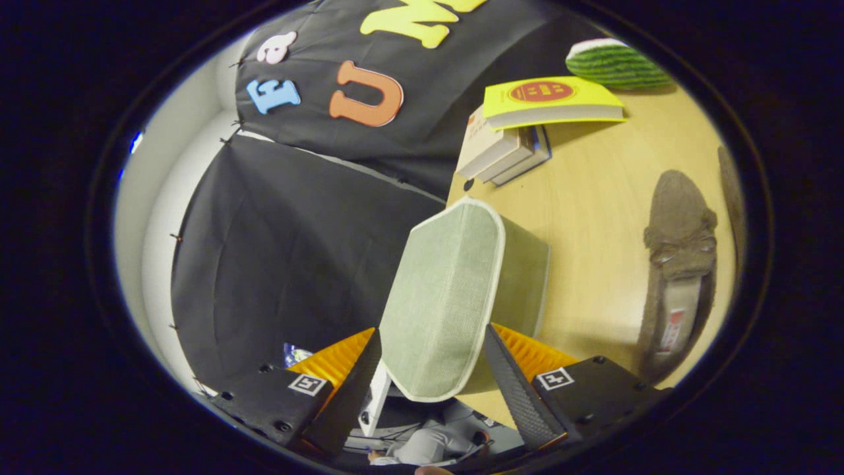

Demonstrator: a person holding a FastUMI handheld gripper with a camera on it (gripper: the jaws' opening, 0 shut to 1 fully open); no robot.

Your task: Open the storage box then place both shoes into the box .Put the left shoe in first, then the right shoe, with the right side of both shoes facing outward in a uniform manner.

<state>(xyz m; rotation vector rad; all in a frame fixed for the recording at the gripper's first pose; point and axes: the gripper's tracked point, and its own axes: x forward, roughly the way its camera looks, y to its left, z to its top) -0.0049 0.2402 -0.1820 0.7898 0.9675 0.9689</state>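
Note:
The pale green fabric storage box (527, 277) with white trim stands on the wooden table (593, 198), seen tilted. Its lid flap (442, 297) is swung up and faces me, lying between my two fingers. My gripper (432, 331) is spread wide, one finger along each side edge of the flap; I cannot see a firm pinch. A brown suede shoe (679, 264) lies on the table beyond the right finger, apart from the box. A sliver of a second brown shoe (728, 191) shows past it.
A stack of books (508, 148) with a yellow-covered one (550, 99) on top sits at the table's far end. A striped green watermelon toy (616, 64) lies behind the books. Black booth cloth (290, 251) hangs left of the box.

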